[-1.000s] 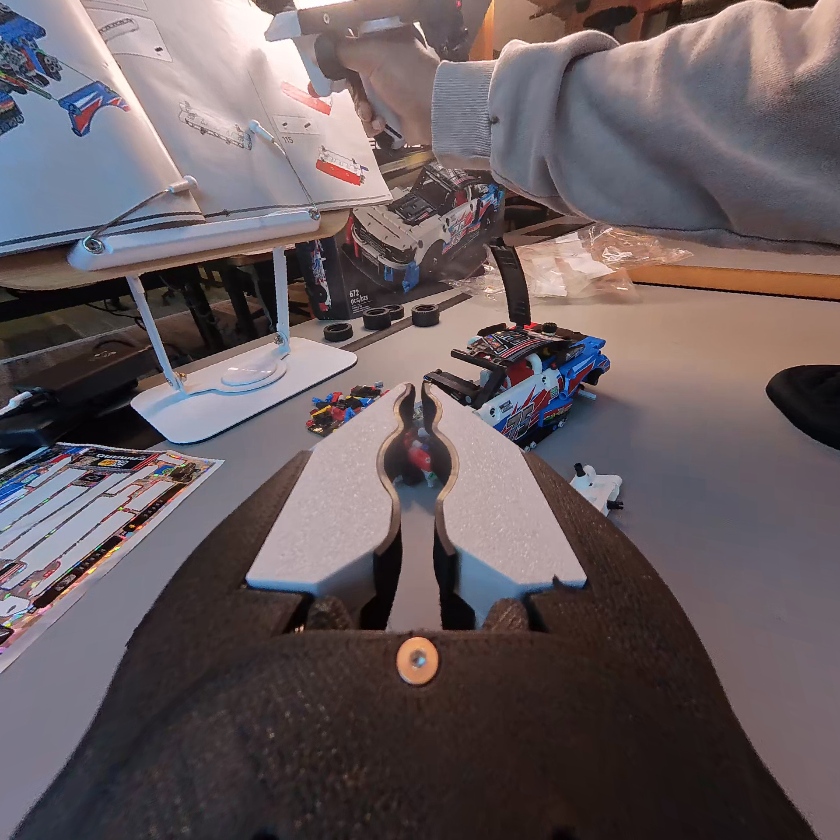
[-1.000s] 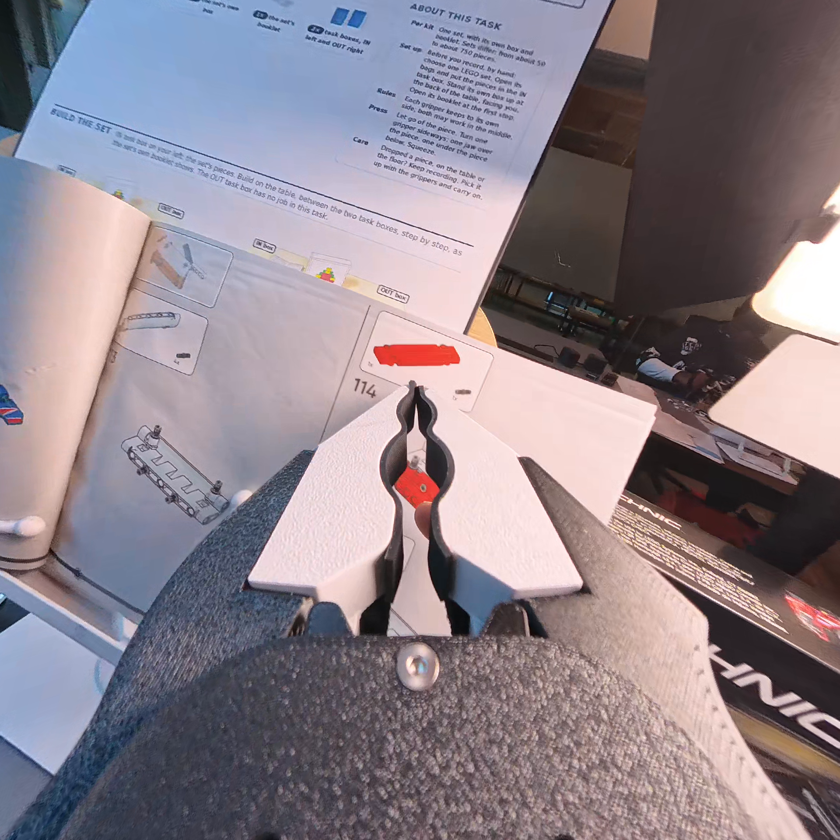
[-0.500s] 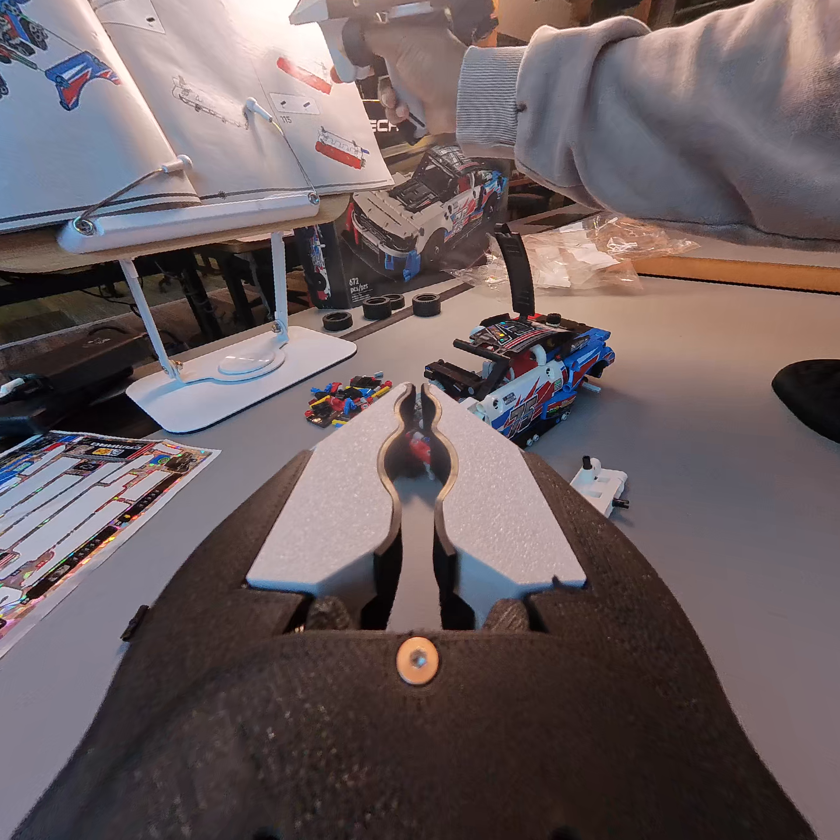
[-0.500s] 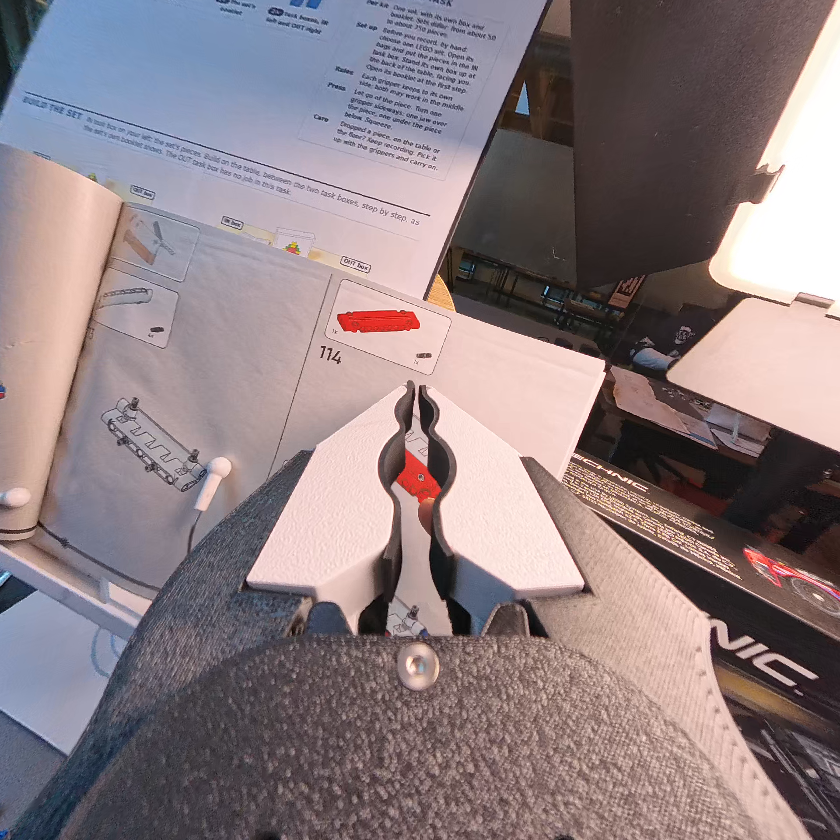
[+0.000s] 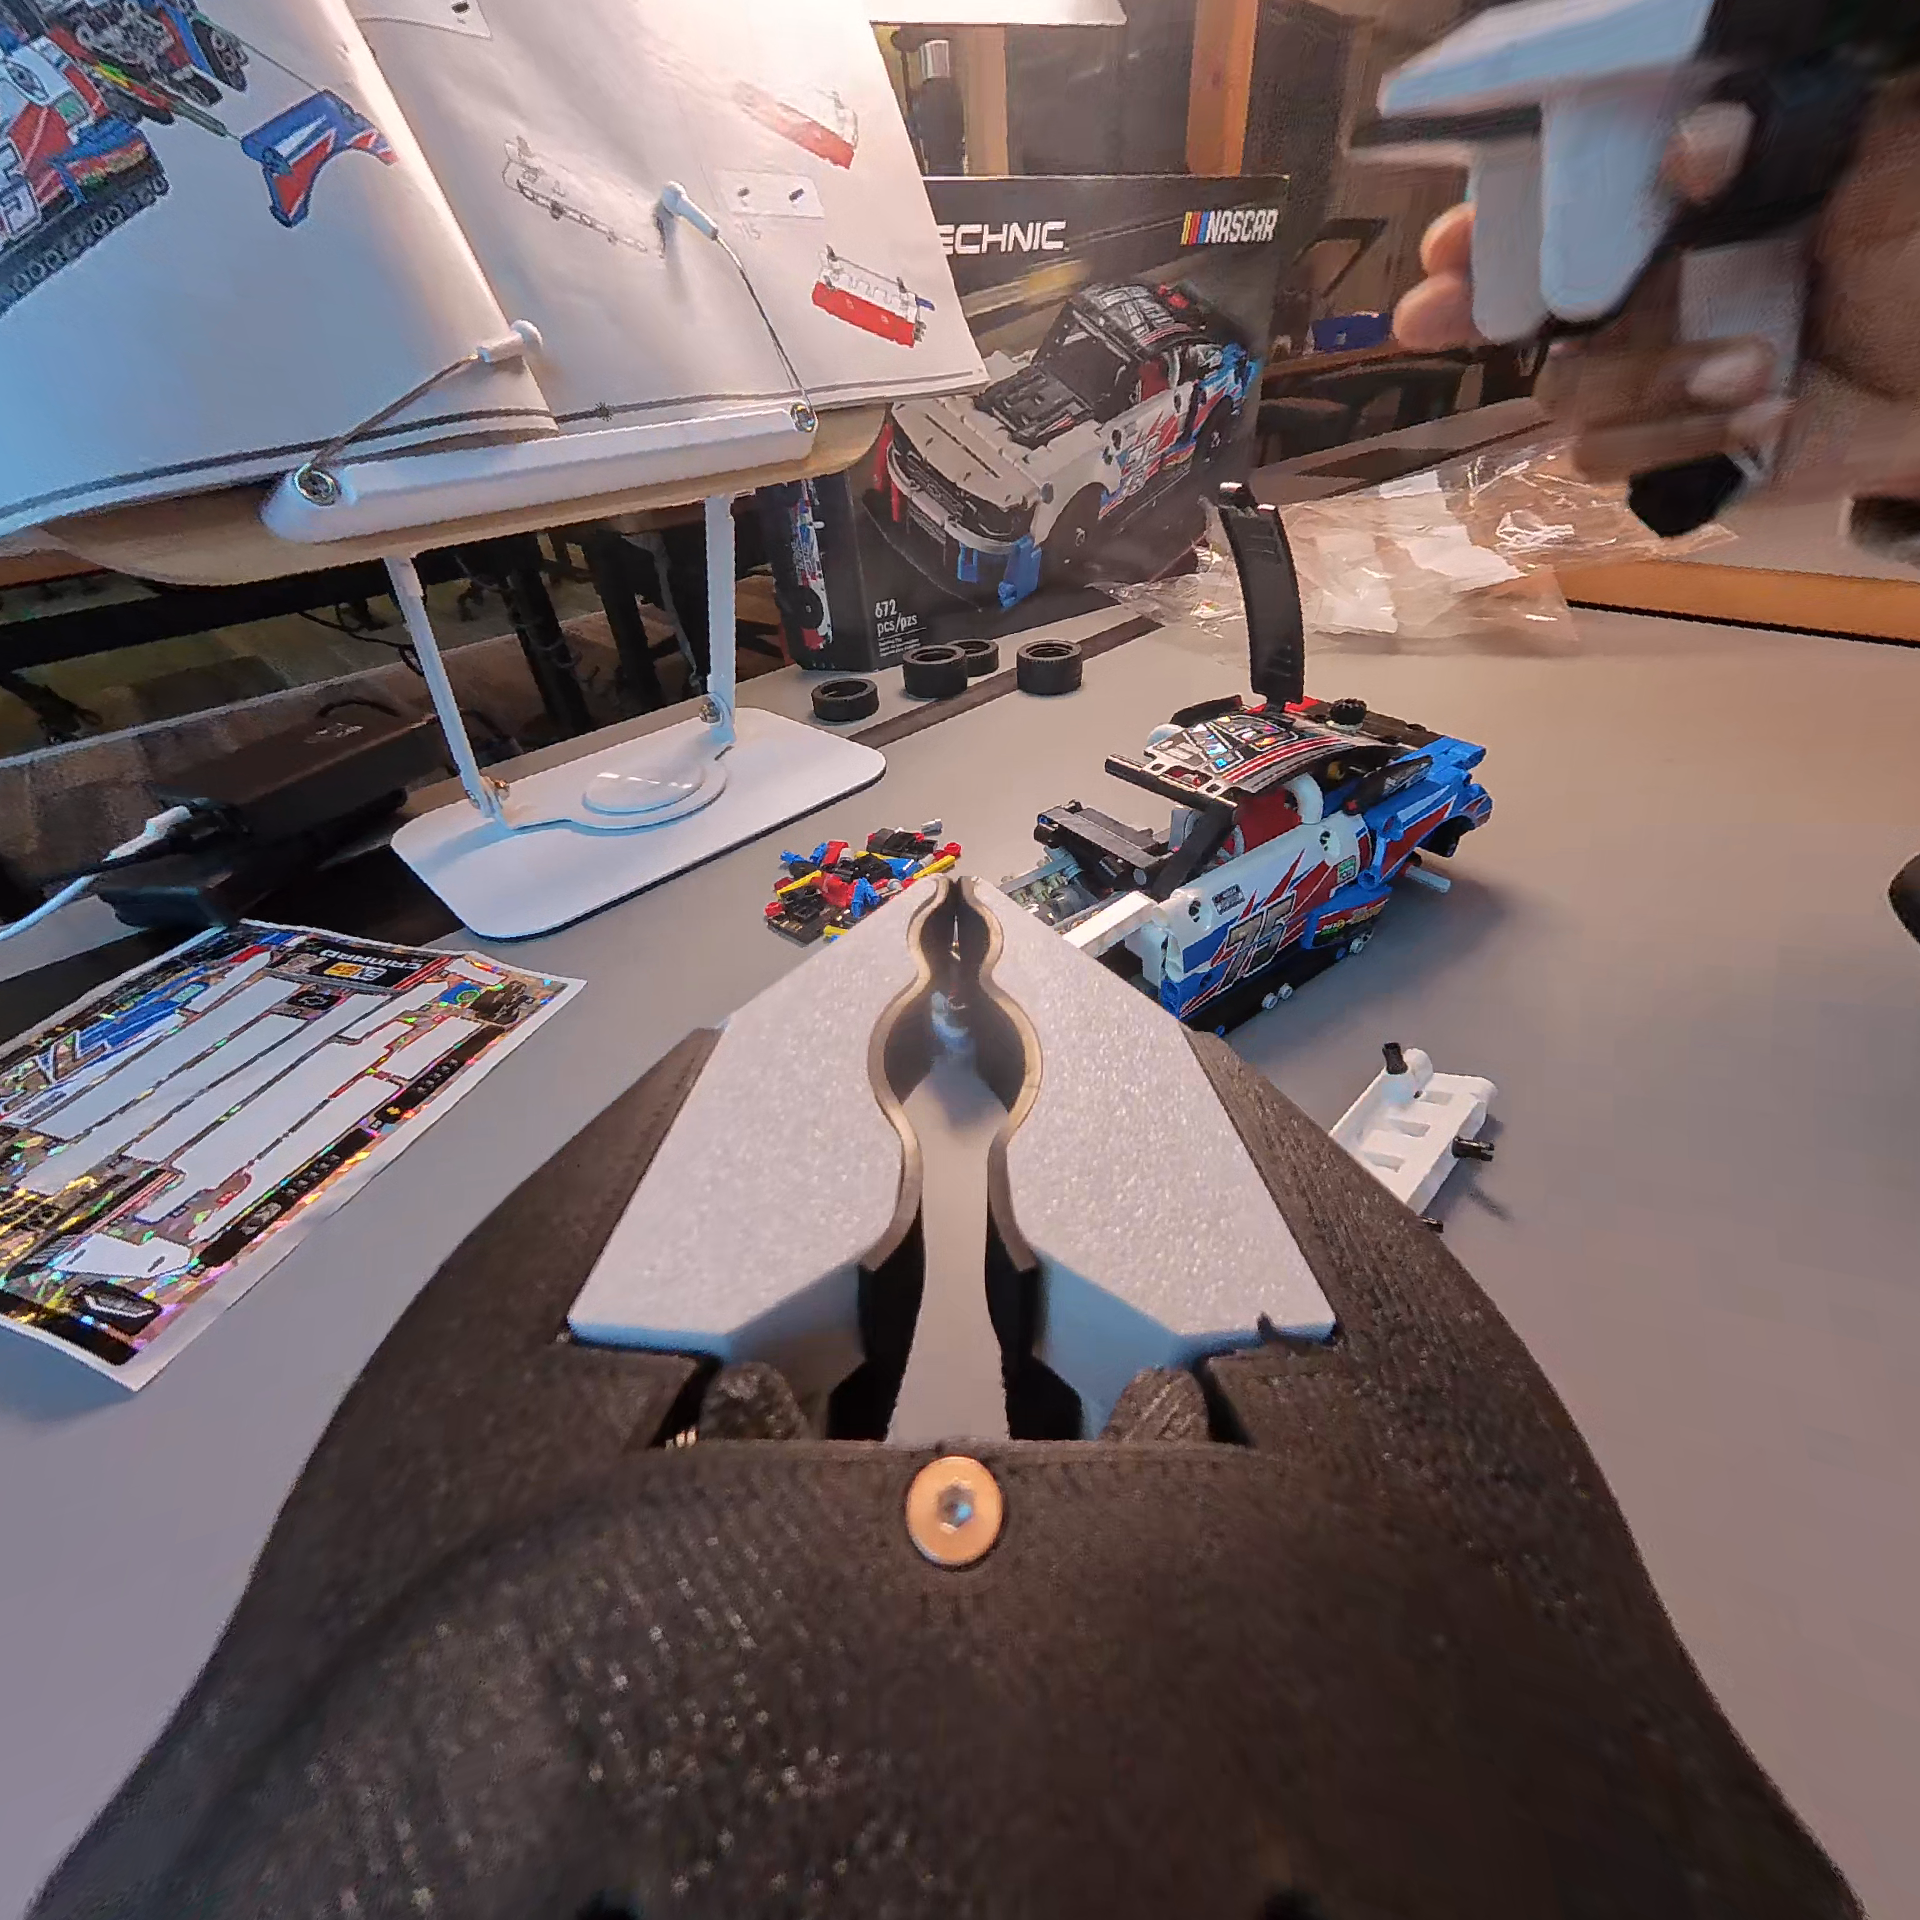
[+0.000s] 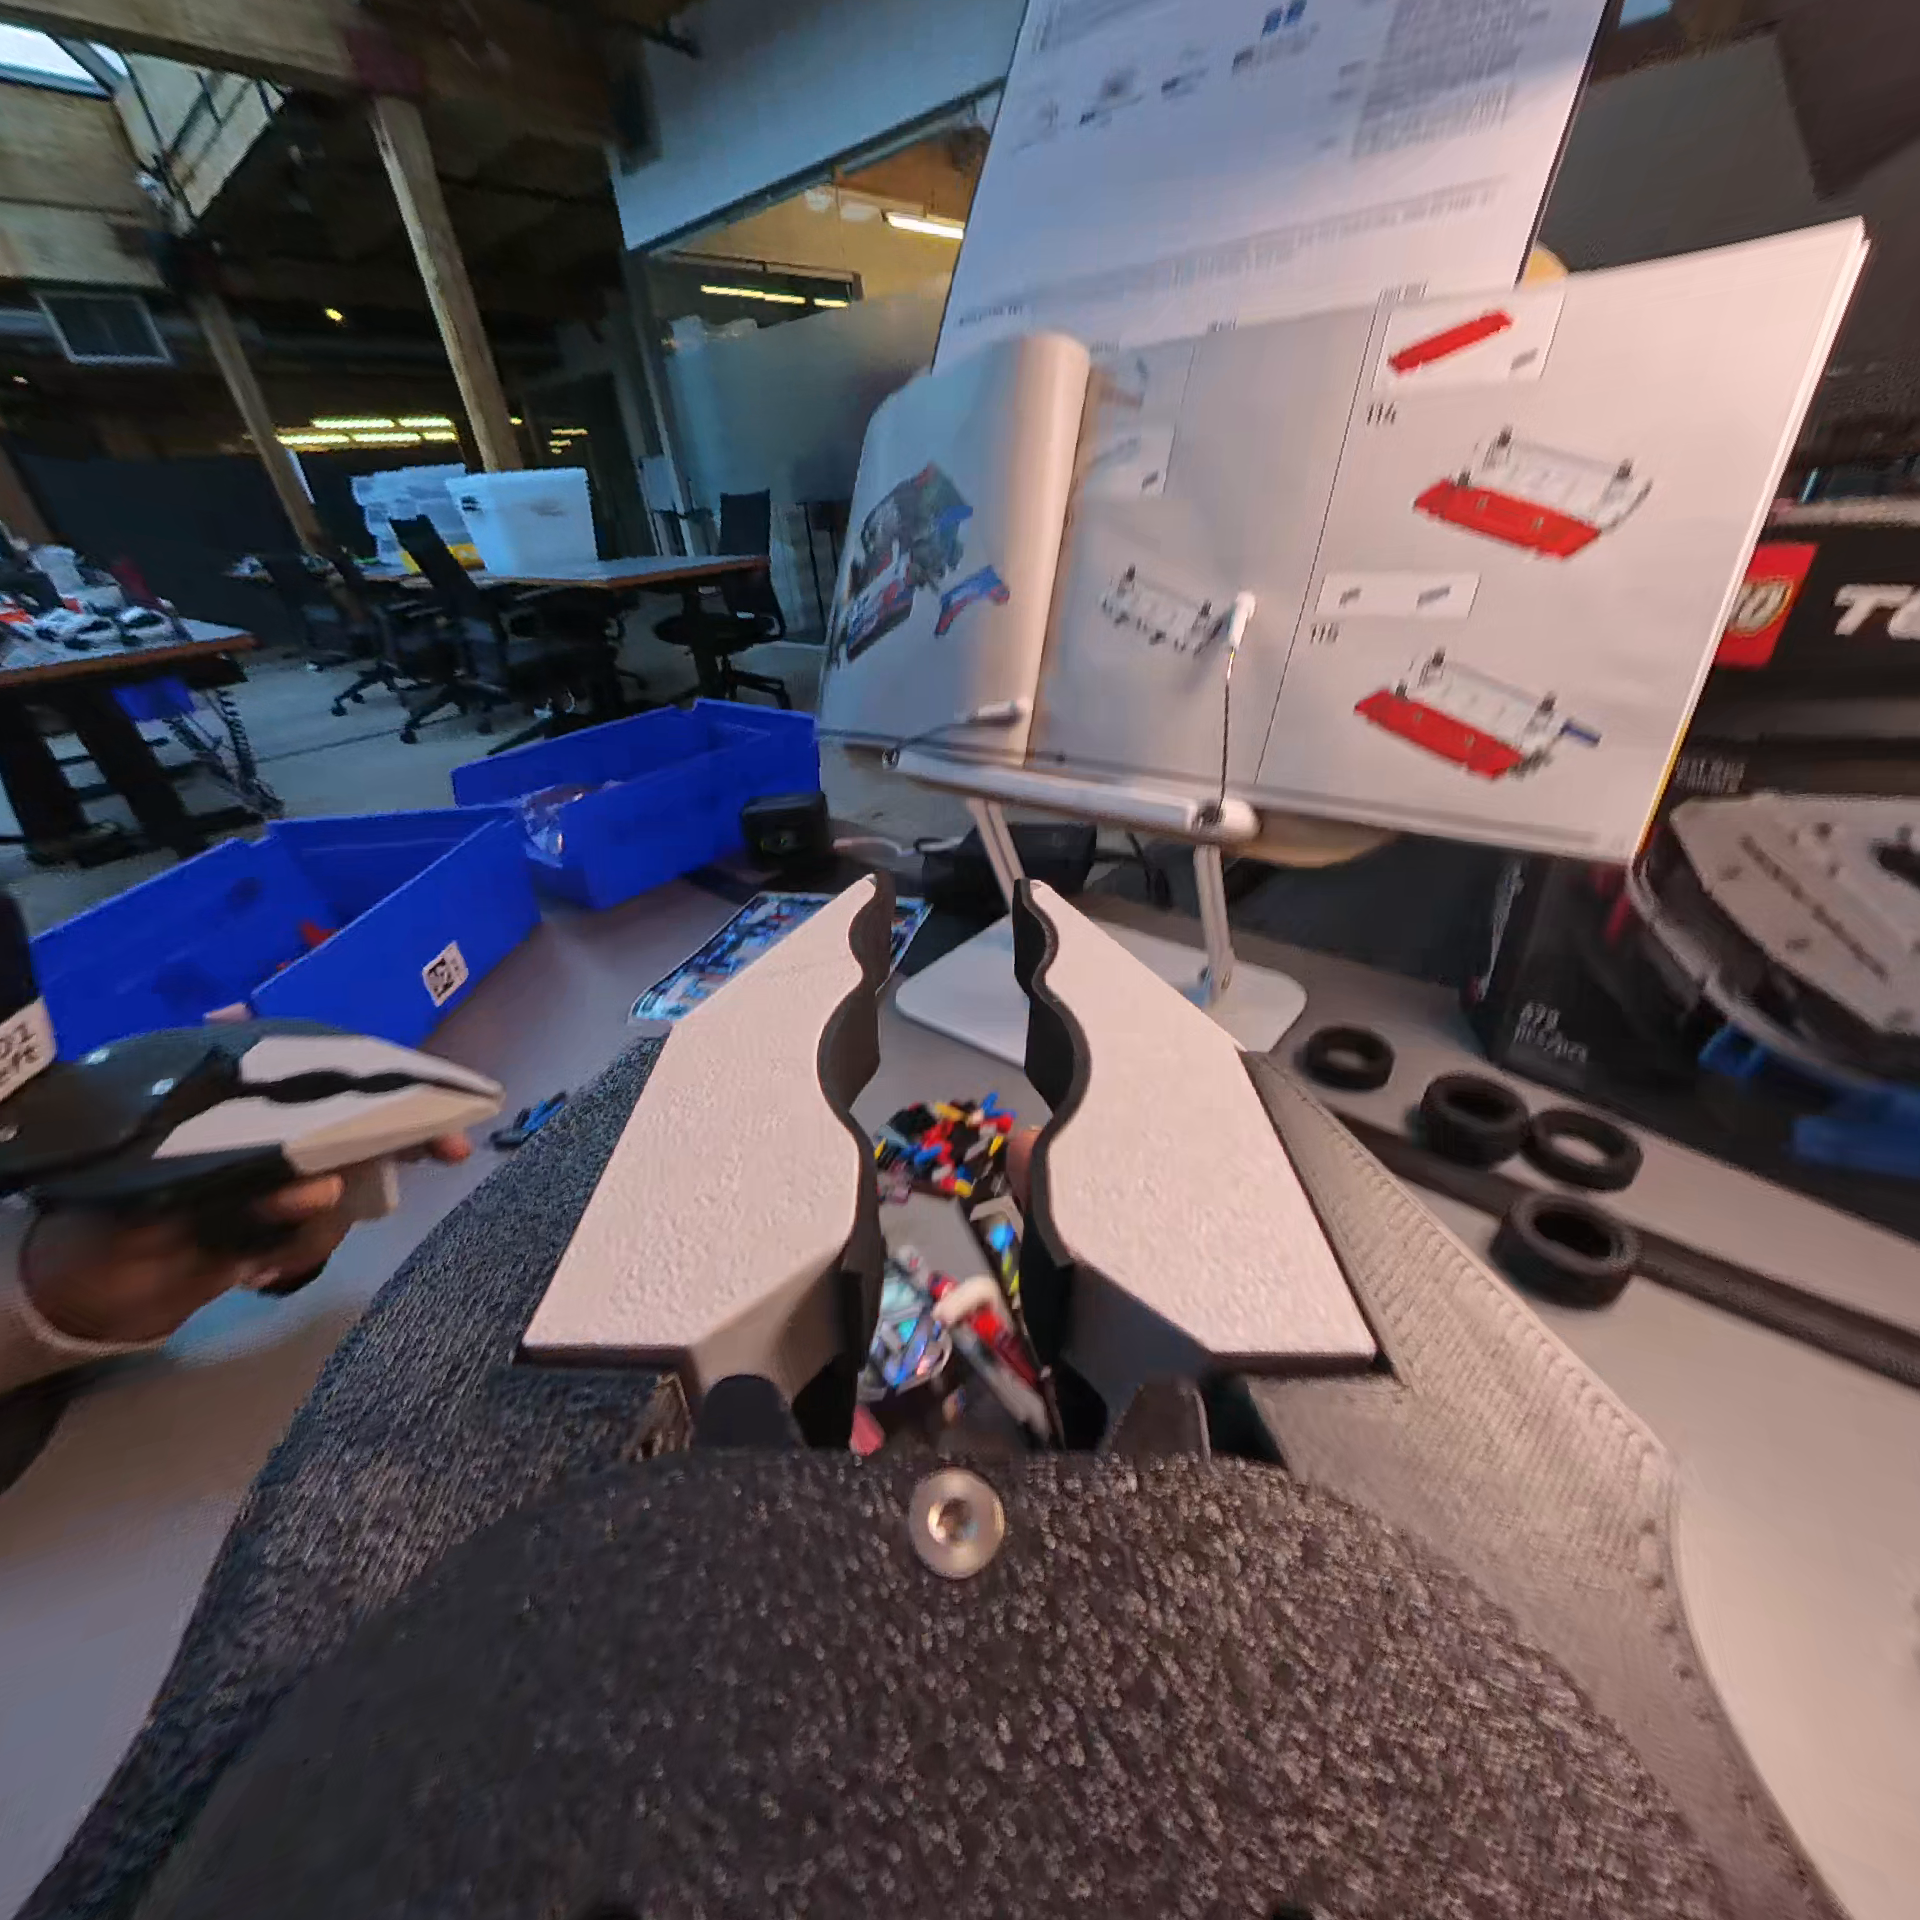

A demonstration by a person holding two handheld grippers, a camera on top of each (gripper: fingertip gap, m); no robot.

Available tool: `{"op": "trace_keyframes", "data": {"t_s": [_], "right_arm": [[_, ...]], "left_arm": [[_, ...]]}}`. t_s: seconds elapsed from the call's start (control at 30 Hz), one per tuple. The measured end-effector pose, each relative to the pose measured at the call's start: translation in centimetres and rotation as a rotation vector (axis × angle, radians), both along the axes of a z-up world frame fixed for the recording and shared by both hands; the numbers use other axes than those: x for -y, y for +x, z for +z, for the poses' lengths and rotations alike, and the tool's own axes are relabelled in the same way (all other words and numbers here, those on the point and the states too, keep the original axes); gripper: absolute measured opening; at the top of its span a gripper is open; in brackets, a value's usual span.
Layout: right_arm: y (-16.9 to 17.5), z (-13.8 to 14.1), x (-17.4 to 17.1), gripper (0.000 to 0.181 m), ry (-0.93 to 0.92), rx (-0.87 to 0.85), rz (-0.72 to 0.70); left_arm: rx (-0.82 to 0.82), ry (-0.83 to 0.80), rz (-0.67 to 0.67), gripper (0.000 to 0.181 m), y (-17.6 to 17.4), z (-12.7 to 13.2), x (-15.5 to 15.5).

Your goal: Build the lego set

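1. Left wrist view: the left gripper has its fingers pressed together, tips meeting, nothing pinched; it hangs above the grey table.
2. Left of it lies a sticker sheet; behind stands a white book stand holding the open instruction booklet.
3. A pile of small loose pieces sits just beyond the tips; the part-built lego car stands to the right, a white sub-assembly nearer.
4. Right wrist view: the right gripper is spread and empty, over the car.
5. Blue bins lie left, loose tyres right.
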State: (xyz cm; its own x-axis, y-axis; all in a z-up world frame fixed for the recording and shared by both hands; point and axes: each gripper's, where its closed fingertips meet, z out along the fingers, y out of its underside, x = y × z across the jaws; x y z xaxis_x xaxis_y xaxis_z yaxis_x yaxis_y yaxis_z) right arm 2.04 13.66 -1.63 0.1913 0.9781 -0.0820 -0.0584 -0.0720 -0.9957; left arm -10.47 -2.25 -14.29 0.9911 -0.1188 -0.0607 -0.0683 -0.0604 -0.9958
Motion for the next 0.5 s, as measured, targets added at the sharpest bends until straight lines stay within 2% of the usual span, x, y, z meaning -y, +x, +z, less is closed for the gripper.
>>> {"op": "trace_keyframes", "data": {"t_s": [0.03,0.13,0.2,0.27,0.33,0.37,0.43,0.5], "right_arm": [[1.1,-1.8,1.2,0.021,-0.027,0.016,0.000],[3.5,-6.5,4.0,0.021,-0.058,0.075,-0.002],[4.4,-8.0,5.4,0.021,-0.042,0.073,0.010],[4.9,-8.5,5.9,0.020,0.003,0.049,0.006],[5.0,-8.7,5.9,0.017,0.022,0.027,0.002],[4.9,-8.8,6.0,0.017,0.018,0.022,0.013],[4.7,-8.9,6.2,0.016,0.011,0.020,0.034],[4.6,-9.3,6.3,0.015,0.017,0.029,0.048]], "left_arm": [[-0.008,0.009,0.002,0.000,0.0,0.4,0.1],[-0.029,0.072,0.016,0.000,-0.9,3.5,1.1],[-0.071,0.081,0.053,0.000,-3.1,6.6,2.6],[-0.122,0.093,0.183,0.000,-7.9,10.1,5.1],[-0.131,-0.015,0.301,0.008,-13.8,12.1,8.1],[-0.138,-0.121,0.356,0.017,-17.0,12.2,9.6],[-0.160,-0.353,0.428,0.022,-23.1,11.0,12.8],[-0.186,-0.622,0.416,0.024,-27.9,7.6,15.7]]}}
